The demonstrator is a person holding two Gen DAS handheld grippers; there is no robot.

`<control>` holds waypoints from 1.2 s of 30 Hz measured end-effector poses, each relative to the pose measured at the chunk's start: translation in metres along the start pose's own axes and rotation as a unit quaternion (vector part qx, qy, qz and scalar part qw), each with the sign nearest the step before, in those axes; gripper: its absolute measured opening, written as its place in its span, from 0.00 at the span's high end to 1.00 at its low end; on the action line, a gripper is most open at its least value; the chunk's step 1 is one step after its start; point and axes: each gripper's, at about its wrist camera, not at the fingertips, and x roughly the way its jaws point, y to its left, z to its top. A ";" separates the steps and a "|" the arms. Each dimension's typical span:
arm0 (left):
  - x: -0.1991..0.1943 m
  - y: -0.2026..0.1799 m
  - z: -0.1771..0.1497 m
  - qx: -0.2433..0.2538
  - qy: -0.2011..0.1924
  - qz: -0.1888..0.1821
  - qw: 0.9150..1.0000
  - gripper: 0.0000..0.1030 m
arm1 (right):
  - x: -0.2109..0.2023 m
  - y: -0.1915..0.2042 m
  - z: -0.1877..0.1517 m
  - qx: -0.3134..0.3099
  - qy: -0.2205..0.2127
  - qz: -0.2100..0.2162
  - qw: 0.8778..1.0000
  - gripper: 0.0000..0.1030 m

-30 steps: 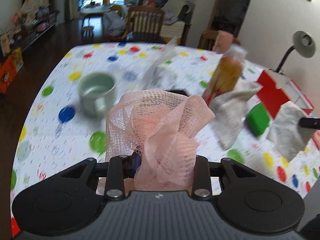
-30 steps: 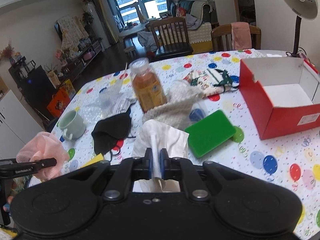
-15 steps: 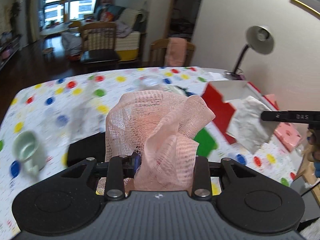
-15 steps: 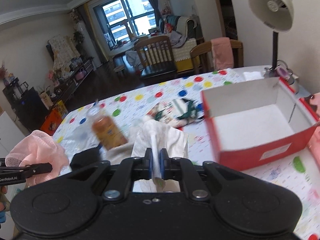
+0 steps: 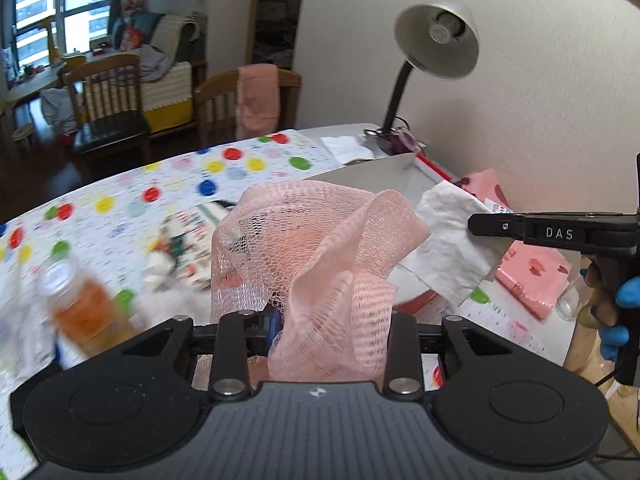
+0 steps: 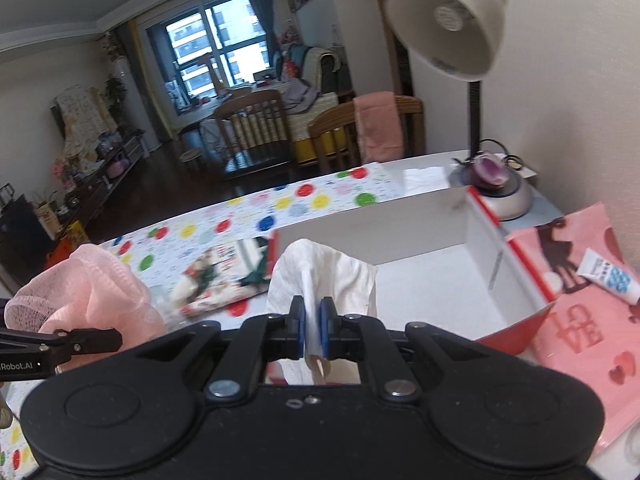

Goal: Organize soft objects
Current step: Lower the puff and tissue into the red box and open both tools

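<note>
A pink mesh bath puff (image 5: 320, 264) bulges up between the jaws of my left gripper (image 5: 320, 320), which is shut on it. The puff (image 6: 88, 292) and the left gripper (image 6: 114, 338) also show at the left edge of the right wrist view. My right gripper (image 6: 313, 320) is shut on a white tissue (image 6: 332, 276), its blue pads pinching a fold. From the left wrist view the tissue (image 5: 448, 248) hangs from the right gripper (image 5: 480, 225). A red box (image 6: 440, 216) with a white inside stands open just beyond the tissue. Both grippers hover above the table near the box (image 5: 380, 172).
A desk lamp (image 6: 448, 24) leans over the box from the right. A pink gift bag (image 6: 580, 320) with a small tube (image 6: 608, 276) lies right of the box. A patterned cloth (image 6: 224, 276) and an orange bottle (image 5: 88, 312) sit left. A gloved hand (image 5: 624, 312) holds the right gripper.
Both grippers have swung right across the table with their loads, from over the mug and bottle to the red box. The box and lamp now fill the views.
</note>
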 end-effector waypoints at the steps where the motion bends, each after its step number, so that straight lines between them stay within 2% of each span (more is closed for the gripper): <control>1: 0.008 -0.006 0.005 0.002 0.003 -0.003 1.000 0.68 | 0.000 -0.008 0.002 0.000 -0.002 -0.006 1.000 0.94; 11: 0.089 -0.057 0.069 0.040 0.026 -0.020 0.999 0.66 | 0.030 -0.060 0.020 0.016 -0.008 -0.043 0.999 0.94; 16: 0.140 -0.070 0.087 0.041 0.056 -0.021 0.997 0.66 | 0.050 -0.078 0.021 0.024 0.002 -0.051 0.998 0.94; 30: 0.247 -0.075 0.092 -0.009 0.140 -0.020 0.990 0.66 | 0.107 -0.103 0.007 0.020 0.057 -0.088 0.994 0.94; 36: 0.279 -0.085 0.087 0.004 0.181 -0.008 0.983 0.66 | 0.121 -0.107 0.000 0.009 0.082 -0.091 0.992 0.94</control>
